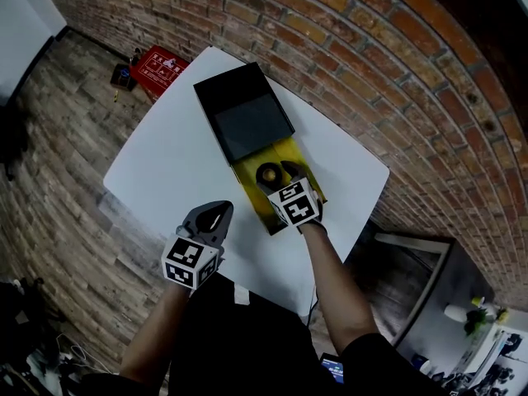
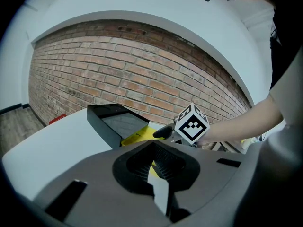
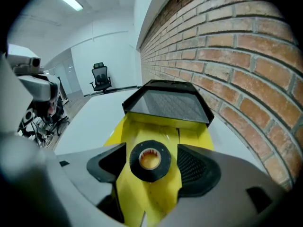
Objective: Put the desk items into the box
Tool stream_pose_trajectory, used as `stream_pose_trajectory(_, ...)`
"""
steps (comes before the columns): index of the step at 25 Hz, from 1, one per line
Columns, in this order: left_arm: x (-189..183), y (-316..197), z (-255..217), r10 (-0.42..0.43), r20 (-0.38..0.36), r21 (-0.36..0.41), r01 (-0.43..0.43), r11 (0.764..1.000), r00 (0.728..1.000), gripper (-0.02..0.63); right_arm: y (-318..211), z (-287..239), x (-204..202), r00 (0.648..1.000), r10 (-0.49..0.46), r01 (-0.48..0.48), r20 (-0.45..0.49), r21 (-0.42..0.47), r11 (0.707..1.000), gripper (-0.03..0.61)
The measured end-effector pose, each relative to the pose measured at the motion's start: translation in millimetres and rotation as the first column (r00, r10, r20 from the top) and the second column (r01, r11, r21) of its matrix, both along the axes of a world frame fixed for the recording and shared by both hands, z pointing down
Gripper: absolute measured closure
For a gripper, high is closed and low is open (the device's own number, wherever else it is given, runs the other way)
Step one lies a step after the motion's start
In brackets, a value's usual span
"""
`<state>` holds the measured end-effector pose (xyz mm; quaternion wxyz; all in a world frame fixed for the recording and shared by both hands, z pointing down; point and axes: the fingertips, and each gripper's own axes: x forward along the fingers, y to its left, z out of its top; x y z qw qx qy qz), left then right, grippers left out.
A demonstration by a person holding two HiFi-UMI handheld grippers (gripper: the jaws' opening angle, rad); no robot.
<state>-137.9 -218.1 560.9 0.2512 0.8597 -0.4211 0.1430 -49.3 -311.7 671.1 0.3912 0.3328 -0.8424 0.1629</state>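
Brick-walled room, white bench (image 1: 165, 163). The right gripper (image 3: 151, 148) has its jaws spread around a black tape roll (image 3: 164, 162) in the yellow-lined black box (image 3: 165, 105). The left gripper (image 2: 152, 150) has its jaws pressed together, empty. Withdrawing carelessly could snag the roll and drag it out.

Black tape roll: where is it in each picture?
Head view: the black roll of tape is mid-picture, over the yellow cardboard box.
Left gripper view: the tape does not show.
Right gripper view: it is low in the centre, between the jaws of the right claw, which stand apart.
Shared landmark: the yellow box with its black lid shows in all three views.
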Motion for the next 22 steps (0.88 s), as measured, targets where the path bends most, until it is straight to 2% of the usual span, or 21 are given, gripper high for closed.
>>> stream_pose_trajectory(6, 9, 7, -12, -0.001, 0.007, 0.019, 0.001, 1.0, 1.0, 0.6, 17, -47, 8, 0.993, 0.019, -0.025, 0.114, 0.049, 0.998, 0.262)
stream_pose_trajectory(8, 14, 10, -17, -0.002, 0.012, 0.03, 0.002, 1.0, 1.0, 0.6, 27, -61, 14, 0.988, 0.026, -0.036, 0.154, 0.064, 0.997, 0.345)
stream_pose_trajectory(12, 29, 22, -26, -0.007, 0.018, 0.049, 0.006, 0.999, 1.0, 0.6, 47, -84, 33, 0.971, 0.055, -0.078, 0.232, 0.09, 0.993, 0.429)
stream_pose_trajectory(18, 58, 55, -43, -0.011, 0.026, 0.07, 0.009, 0.998, 1.0, 0.6, 86, -101, 66, 0.957, 0.063, -0.1, 0.284, 0.117, 0.988, 0.498)
stream_pose_trajectory(22, 70, 76, -52, -0.041, 0.04, 0.091, 0.037, 0.995, 0.998, 0.6, 108, -114, 84, 0.947, 0.048, -0.099, 0.318, 0.144, 0.985, 0.515)
